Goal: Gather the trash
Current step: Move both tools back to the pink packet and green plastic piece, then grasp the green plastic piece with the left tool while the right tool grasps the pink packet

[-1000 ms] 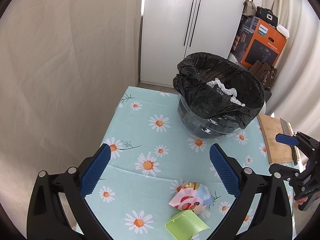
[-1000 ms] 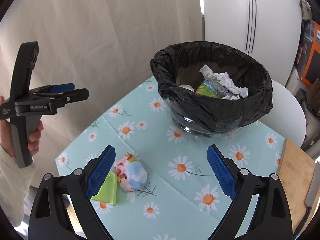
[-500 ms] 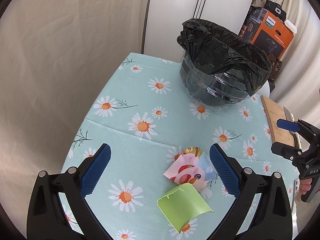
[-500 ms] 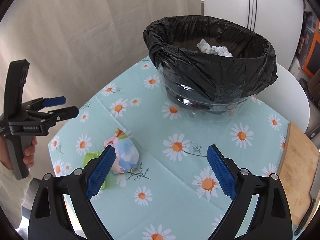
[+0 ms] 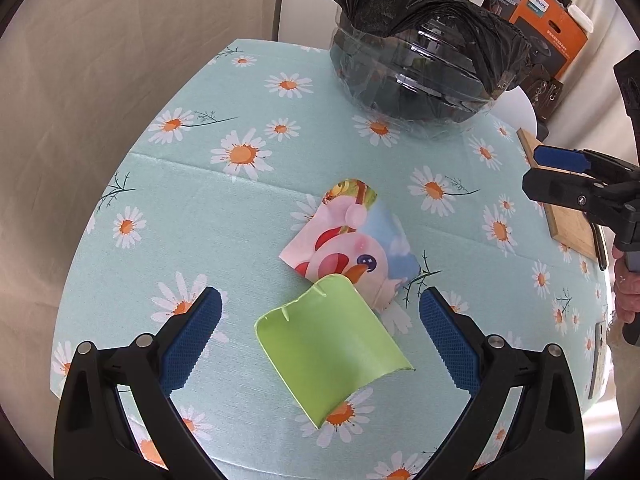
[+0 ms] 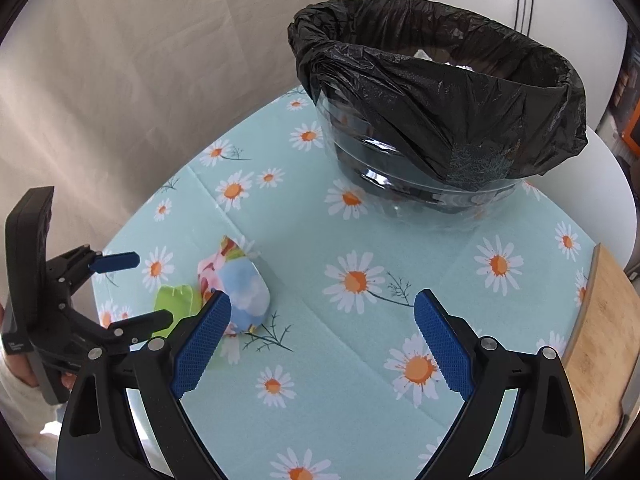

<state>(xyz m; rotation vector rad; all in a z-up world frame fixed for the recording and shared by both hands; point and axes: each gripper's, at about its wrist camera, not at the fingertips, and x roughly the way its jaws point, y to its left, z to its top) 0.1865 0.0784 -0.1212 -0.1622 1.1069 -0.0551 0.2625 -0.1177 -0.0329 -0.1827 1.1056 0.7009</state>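
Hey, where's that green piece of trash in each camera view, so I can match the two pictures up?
Left wrist view: the green piece lies low and central on the tablecloth, between the open left tool's fingers.
Right wrist view: it shows at lower left, partly hidden behind the left tool.
Shared landmark: the cartoon-printed wrapper touching it, on the side toward the bin.

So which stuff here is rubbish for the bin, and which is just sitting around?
For the job:
green paper scrap
cartoon wrapper
bin with black bag
left gripper, open above the scrap

Just lying about:
wooden board
orange box
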